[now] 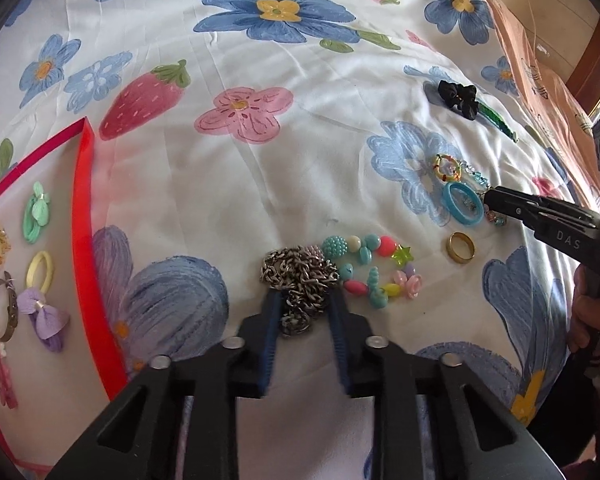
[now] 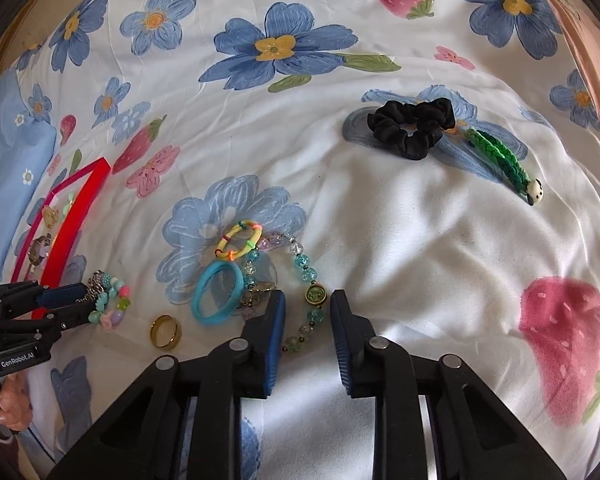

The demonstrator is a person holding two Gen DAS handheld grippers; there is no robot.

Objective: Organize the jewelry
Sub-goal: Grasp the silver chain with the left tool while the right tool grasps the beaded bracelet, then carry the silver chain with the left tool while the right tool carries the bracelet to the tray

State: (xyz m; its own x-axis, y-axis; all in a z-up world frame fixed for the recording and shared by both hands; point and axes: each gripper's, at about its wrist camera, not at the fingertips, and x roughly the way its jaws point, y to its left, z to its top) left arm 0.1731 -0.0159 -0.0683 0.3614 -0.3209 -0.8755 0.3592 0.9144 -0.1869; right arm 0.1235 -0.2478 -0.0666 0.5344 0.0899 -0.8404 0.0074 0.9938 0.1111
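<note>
The left gripper (image 1: 306,308) is closed to a narrow gap on the silver chain (image 1: 300,272). The heaped links fill the space between the blue pads, and the pile runs straight ahead along the fingers' line. The pastel bead bracelet (image 1: 376,268) lies touching the chain on its right, so it is judged likely to be dragged when the chain is lifted.

The red-rimmed tray (image 1: 82,216), already holding hair ties and a watch, is seen well to the left of this gripper, at the left edge of the floral bedspread (image 1: 300,140). The left hand is by far the nearer to it, so a carry to the left is called for.

The right gripper (image 2: 306,300) is set narrow astride the glass-bead bracelet (image 2: 302,260). One strand runs lengthwise between its pads, but no contact with the pads can be made out. The blue ring (image 2: 216,298) lies just to its left.
</note>
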